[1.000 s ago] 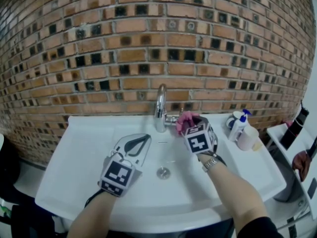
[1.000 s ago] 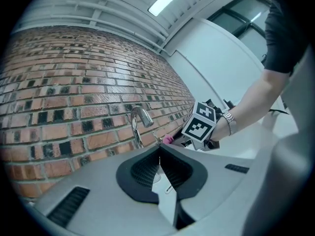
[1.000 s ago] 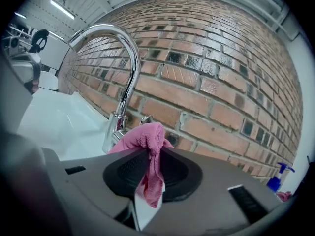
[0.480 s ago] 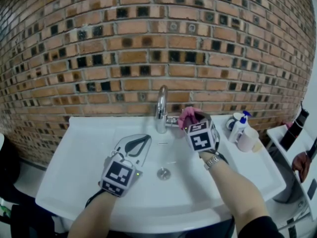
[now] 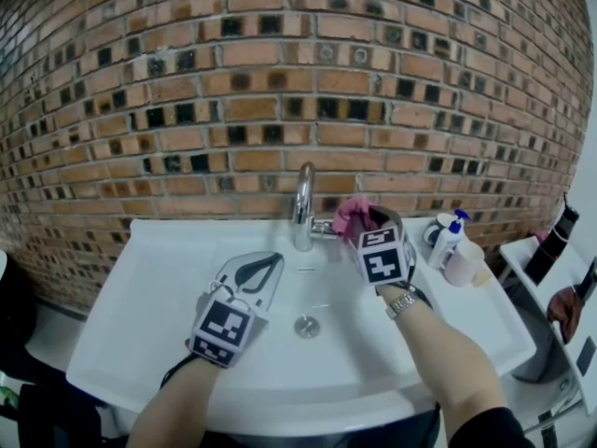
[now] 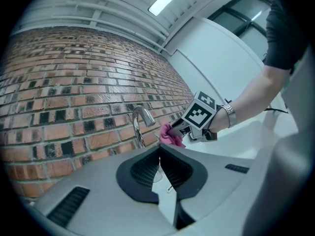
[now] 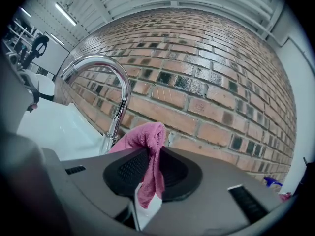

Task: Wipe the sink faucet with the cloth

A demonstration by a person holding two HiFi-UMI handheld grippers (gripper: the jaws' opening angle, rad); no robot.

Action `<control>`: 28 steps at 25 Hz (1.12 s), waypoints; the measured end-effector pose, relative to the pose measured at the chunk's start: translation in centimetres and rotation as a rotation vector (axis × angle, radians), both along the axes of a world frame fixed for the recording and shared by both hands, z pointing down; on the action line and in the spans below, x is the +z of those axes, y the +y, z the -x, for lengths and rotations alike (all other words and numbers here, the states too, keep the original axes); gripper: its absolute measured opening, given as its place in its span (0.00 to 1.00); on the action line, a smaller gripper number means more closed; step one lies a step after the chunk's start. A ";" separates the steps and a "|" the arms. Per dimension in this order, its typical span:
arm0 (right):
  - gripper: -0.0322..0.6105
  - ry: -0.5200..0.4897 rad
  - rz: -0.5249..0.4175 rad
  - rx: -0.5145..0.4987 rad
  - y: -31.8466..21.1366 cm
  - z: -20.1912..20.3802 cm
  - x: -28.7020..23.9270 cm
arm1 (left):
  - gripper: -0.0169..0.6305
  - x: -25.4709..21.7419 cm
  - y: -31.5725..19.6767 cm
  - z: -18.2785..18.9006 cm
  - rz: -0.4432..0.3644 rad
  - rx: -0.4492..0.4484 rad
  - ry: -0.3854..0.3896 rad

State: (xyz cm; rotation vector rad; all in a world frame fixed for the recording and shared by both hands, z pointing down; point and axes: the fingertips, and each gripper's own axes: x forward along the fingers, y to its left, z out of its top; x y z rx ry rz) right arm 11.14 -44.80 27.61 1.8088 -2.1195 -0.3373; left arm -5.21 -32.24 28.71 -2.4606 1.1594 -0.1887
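Cloth [image 7: 143, 137] judged soft, light, limp; best gripped at a bunched fold, as clamped in right tongs [image 7: 152, 154]. Left tongs [image 6: 159, 152] closed, empty.

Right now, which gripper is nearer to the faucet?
Right. The right gripper, shut on the pink cloth, is just right of the faucet; the left gripper hangs over the sink basin, in front of it and apart.

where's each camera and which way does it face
Head view: on the person's head, looking down at the sink; left forearm and right forearm show.
Left gripper view: on the shut left gripper, facing the faucet; the right forearm shows.
Right gripper view: on the right gripper, facing faucet and brick wall; jaws pinch the cloth.
All share faucet and cloth.
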 end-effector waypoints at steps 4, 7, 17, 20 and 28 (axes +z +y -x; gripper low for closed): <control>0.16 -0.006 -0.011 -0.012 1.2 0.2 -0.3 | 0.04 0.3 -0.1 0.1 0.013 -0.024 0.005; 0.16 -0.029 -0.015 -0.022 2.6 0.4 -0.6 | 0.04 0.7 -0.2 0.2 0.016 -0.031 -0.003; 0.16 -0.115 -0.055 -0.104 8.6 1.6 -2.1 | 0.04 1.0 0.7 0.2 0.061 -0.035 -0.003; 0.16 -0.139 -0.073 -0.137 10.4 2.2 -2.9 | 0.04 0.0 1.6 -0.2 0.055 -0.033 -0.024; 0.16 -0.217 -0.107 -0.230 15.8 3.9 -2.9 | 0.04 -1.0 4.9 -2.3 0.066 0.003 0.048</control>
